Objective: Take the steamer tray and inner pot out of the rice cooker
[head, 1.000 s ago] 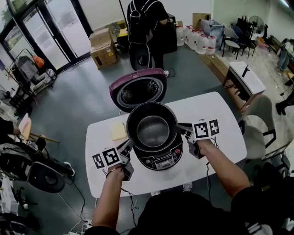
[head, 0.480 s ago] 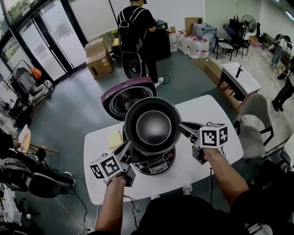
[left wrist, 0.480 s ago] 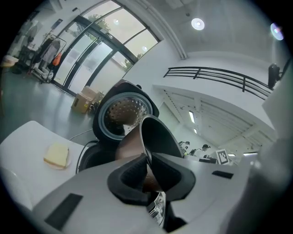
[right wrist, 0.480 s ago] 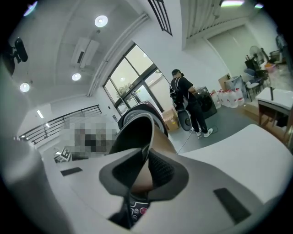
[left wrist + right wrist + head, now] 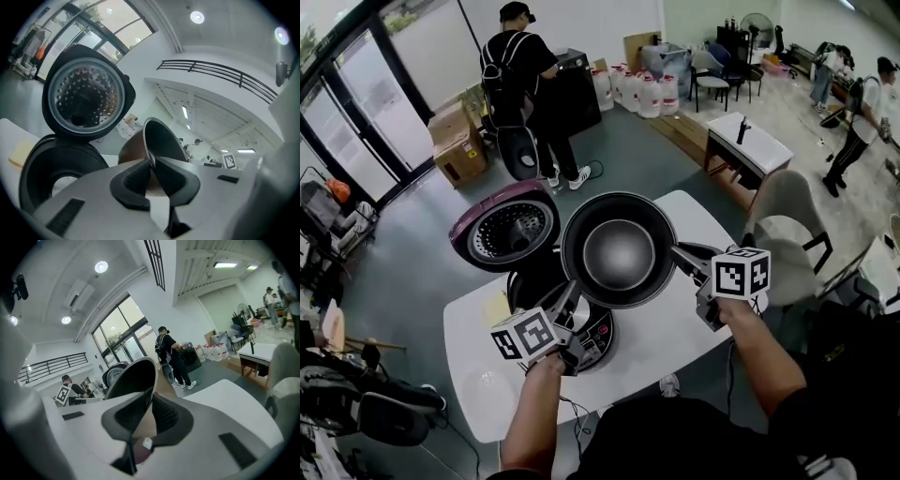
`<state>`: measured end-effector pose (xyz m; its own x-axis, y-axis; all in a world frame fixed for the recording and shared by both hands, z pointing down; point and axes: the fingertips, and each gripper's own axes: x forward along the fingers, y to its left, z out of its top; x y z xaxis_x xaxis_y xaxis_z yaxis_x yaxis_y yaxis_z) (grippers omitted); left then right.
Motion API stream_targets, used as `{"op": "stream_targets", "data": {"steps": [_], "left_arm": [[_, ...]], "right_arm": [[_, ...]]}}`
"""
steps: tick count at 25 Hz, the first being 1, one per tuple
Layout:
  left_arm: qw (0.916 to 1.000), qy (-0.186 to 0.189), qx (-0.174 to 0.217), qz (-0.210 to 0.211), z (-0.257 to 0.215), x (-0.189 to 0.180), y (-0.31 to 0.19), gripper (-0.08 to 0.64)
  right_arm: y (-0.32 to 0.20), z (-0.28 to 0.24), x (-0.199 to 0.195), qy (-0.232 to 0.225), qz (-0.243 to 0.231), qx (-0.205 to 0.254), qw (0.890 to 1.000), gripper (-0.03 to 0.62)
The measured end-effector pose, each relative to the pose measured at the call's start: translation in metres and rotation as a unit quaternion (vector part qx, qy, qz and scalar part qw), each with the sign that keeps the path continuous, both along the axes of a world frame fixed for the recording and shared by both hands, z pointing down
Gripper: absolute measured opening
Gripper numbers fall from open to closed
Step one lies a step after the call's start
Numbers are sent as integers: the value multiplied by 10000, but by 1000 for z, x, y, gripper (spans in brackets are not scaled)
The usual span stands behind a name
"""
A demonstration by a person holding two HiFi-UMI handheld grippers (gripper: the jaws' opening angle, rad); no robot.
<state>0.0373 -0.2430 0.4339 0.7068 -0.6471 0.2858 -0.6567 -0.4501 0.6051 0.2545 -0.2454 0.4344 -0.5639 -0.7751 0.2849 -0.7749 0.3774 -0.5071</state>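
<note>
The dark inner pot (image 5: 619,248) hangs in the air, clear of the rice cooker (image 5: 592,337) and to its right. My left gripper (image 5: 572,292) is shut on the pot's near-left rim, and my right gripper (image 5: 678,253) is shut on its right rim. In the left gripper view the pot's thin rim (image 5: 161,140) runs between the pads of the left gripper (image 5: 151,173), with the open cooker body (image 5: 56,154) and its raised lid (image 5: 86,96) behind. In the right gripper view the right gripper (image 5: 151,416) clamps the pot wall (image 5: 133,376).
The cooker's purple lid (image 5: 506,234) stands open at the back left of the white table (image 5: 675,328). A yellow pad (image 5: 497,307) lies left of the cooker. A grey chair (image 5: 787,234) stands to the right. A person with a backpack (image 5: 525,75) stands beyond.
The inner pot has come up out of the cooker and shifted right. Both grippers rose with it, still clamped on its rim.
</note>
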Motion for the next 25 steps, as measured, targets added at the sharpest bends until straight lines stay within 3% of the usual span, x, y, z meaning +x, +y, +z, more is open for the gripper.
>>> {"op": "stream_targets", "data": {"steps": [7, 12, 17, 25], "left_arm": [[9985, -103, -129, 529, 29, 102, -10, 35], [9965, 93, -259, 793, 53, 159, -14, 35], [9952, 125, -566, 795, 99, 193, -17, 29], [9909, -221, -1111, 724, 170, 219, -13, 28]], "right_arm": [[17, 26, 101, 100, 747, -121, 9971, 48], [27, 54, 154, 86, 1068, -333, 9937, 49], [32, 92, 186, 206, 1207, -607, 9906, 46], [39, 171, 211, 125, 1220, -1304, 9838, 46]]}}
